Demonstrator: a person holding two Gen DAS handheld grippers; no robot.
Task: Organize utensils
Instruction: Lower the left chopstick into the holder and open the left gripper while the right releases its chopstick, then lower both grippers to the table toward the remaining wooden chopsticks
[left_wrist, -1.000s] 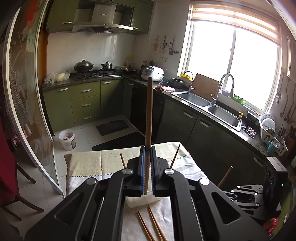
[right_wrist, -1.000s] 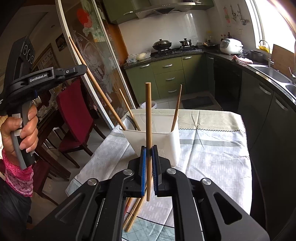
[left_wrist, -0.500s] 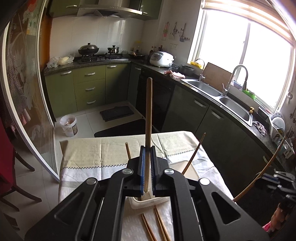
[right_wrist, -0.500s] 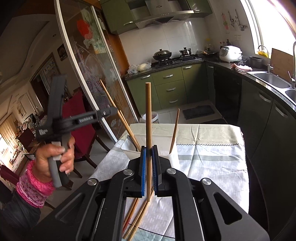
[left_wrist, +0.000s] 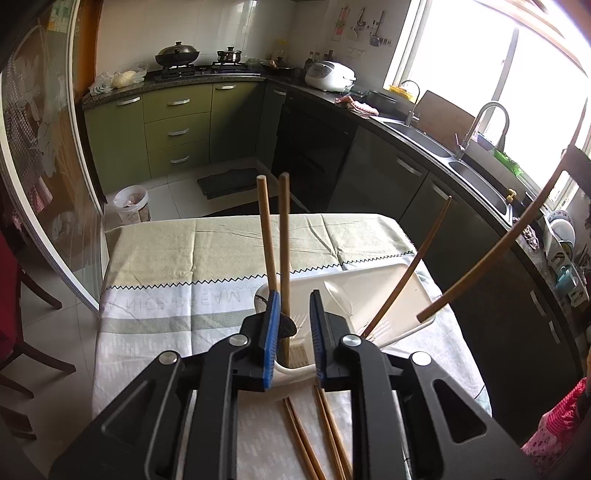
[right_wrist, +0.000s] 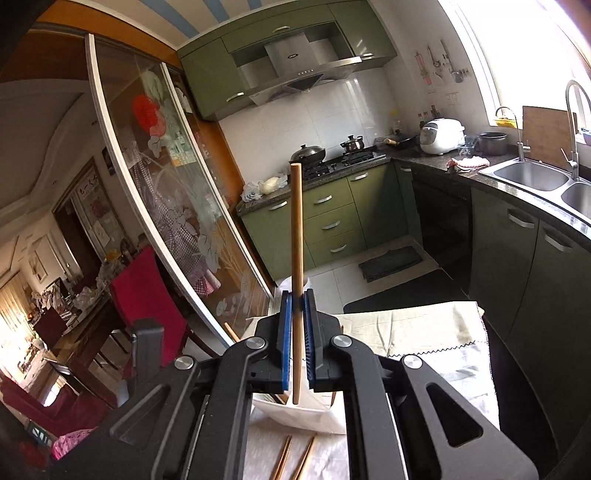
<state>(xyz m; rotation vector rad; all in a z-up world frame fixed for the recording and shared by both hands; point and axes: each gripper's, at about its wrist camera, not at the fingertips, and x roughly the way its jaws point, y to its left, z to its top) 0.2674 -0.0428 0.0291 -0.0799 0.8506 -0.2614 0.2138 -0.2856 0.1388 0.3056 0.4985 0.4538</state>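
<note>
Directly below the left gripper (left_wrist: 291, 332), the white utensil holder (left_wrist: 354, 291) sits on the cloth-covered worktop (left_wrist: 184, 258). Left jaws stand apart, nothing clamped. Two chopsticks (left_wrist: 275, 236) rise near-upright from the holder's near compartment, right beside the left blue pad; one leans a little left. A third chopstick (left_wrist: 413, 266) slants out of the holder toward the right.

Right gripper (right_wrist: 296, 332): jaws closed on a single chopstick (right_wrist: 296, 229), long axis near vertical, lower tip hanging just above the holder's white rim (right_wrist: 306, 413) in the right wrist view. From the left wrist view the same stick (left_wrist: 491, 251) reads as a long diagonal, its lower end hovering over the holder's right edge, not yet inside.

Loose chopsticks (left_wrist: 314, 435) lie flat on the cloth on the near side of the holder, long axes running roughly toward it.

Judgement: right hand is the nearer to finishing a drop; holder lies straight down from the held tip, so a lowering along the stick's axis should seat it. Left, unloaded, is nearer the loose sticks.
</note>
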